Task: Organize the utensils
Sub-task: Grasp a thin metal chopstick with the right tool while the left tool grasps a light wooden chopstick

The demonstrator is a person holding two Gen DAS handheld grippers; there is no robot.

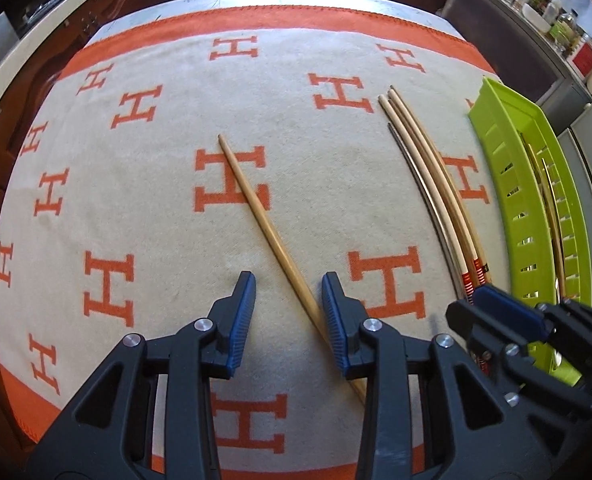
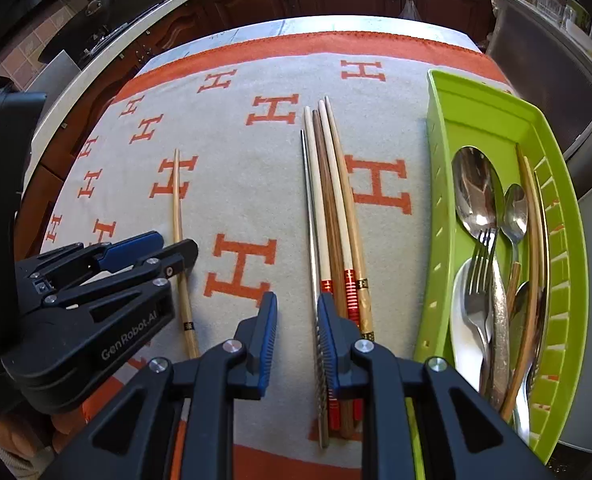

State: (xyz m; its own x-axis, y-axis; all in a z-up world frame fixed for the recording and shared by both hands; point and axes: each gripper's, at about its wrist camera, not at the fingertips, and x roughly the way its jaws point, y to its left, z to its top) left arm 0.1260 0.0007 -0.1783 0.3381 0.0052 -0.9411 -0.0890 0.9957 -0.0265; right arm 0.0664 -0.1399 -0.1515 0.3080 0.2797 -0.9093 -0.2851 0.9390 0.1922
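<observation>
A single pale wooden chopstick [image 1: 255,216] lies slantwise on the H-patterned cloth. My left gripper [image 1: 288,284] is open and straddles its thick end, which runs close along the right pad without being pinched. From the right wrist view, the left gripper [image 2: 171,246] is low over that same chopstick [image 2: 177,200]. A bundle of several chopsticks [image 2: 332,208] lies beside the green tray [image 2: 436,208]. My right gripper [image 2: 298,304] is open at the bundle's near end. A thin metal chopstick [image 2: 311,216] lies between its jaws, and its right finger covers the others.
The green slotted tray [image 1: 496,152] at the right holds spoons [image 2: 476,188], a fork [image 2: 478,264] and long chopsticks. My right gripper [image 1: 474,306] sits close to the left one. Dark cabinets and a counter lie beyond the cloth's far orange border [image 2: 336,42].
</observation>
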